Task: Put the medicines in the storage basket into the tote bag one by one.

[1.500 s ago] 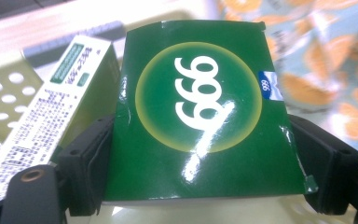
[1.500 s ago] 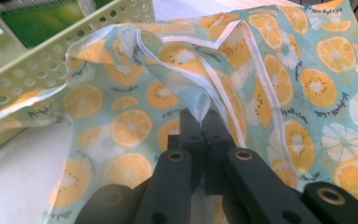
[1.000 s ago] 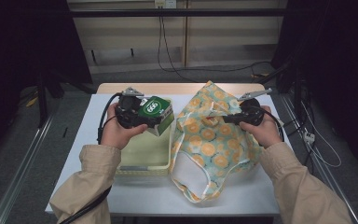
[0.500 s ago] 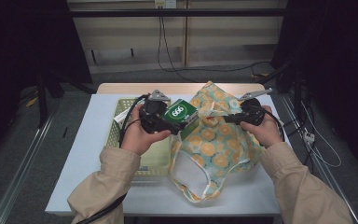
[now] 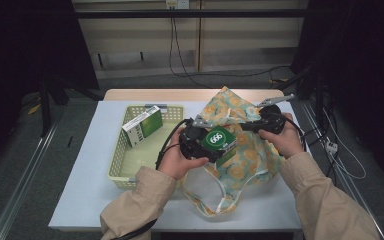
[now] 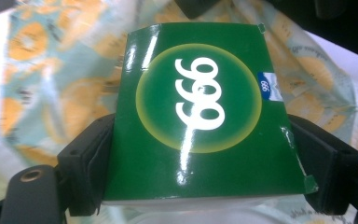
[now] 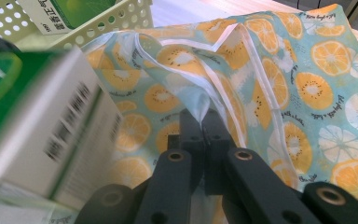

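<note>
1. At the left of the white table, a pale yellow perforated plastic basket holds one green-and-white carton leaning against its far-left wall, probably waiting its turn to be packed.
2. Near the middle, the left gripper is clamped on a glossy green box with a white "999" logo, one jaw on each side; the box hangs just over the bag's mouth, seemingly to be dropped in.
3. To the right, the right gripper is pinched tight on the white-trimmed rim of the turquoise fabric bag printed with orange slices, lifting it so the opening stays wide.
4. Count: two boxes, one basket, one bag, two grippers.
</note>
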Motion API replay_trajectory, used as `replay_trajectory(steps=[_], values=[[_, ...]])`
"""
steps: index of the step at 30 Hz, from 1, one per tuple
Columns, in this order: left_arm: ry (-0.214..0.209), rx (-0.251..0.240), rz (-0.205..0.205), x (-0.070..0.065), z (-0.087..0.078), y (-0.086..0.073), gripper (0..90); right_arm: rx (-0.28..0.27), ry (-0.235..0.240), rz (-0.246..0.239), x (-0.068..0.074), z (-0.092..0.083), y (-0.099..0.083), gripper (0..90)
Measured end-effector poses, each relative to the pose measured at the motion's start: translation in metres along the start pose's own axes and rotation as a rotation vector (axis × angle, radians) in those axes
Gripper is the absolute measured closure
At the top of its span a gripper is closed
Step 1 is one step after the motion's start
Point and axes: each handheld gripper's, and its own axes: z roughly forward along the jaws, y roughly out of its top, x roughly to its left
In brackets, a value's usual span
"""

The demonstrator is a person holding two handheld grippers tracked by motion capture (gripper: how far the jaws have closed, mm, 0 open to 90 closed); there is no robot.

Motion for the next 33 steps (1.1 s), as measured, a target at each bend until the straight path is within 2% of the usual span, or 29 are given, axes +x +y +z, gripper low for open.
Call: replay_trajectory(steps=[4,8,9,13,15,17,20,24,28,33], values=[[0.008,0.005,0.008,-0.003,0.020,-0.001,17.0,0.001,-0.002,-0.003,0.000,-0.001,0.002,90.0],[0.013,0.033,-0.014,0.000,0.040,-0.002,16.9,-0.001,-0.003,-0.004,0.001,-0.002,0.003,90.0],[0.015,0.039,-0.008,0.000,0.044,-0.001,16.9,0.001,-0.002,-0.005,0.001,-0.002,0.003,90.0],[0.050,0.052,-0.003,0.003,0.056,0.002,16.8,-0.002,-0.002,-0.004,0.002,-0.002,0.004,90.0],[0.071,0.049,-0.013,0.007,0.062,0.001,16.8,-0.004,-0.001,-0.002,0.002,-0.002,0.004,90.0],[0.079,0.071,-0.018,0.011,0.066,0.002,16.7,-0.004,0.003,-0.003,0.002,-0.002,0.003,90.0],[0.102,0.047,-0.037,0.018,0.071,0.002,16.7,-0.005,0.005,-0.004,0.002,-0.002,0.003,90.0],[0.130,0.050,-0.037,0.025,0.075,0.006,16.5,-0.008,0.009,-0.004,0.002,-0.002,0.004,90.0],[0.158,0.053,-0.056,0.034,0.079,0.012,16.5,-0.011,0.017,0.000,0.004,-0.002,0.004,90.0],[0.166,0.051,-0.067,0.042,0.085,0.017,16.4,-0.010,0.018,-0.005,0.005,-0.001,0.005,90.0]])
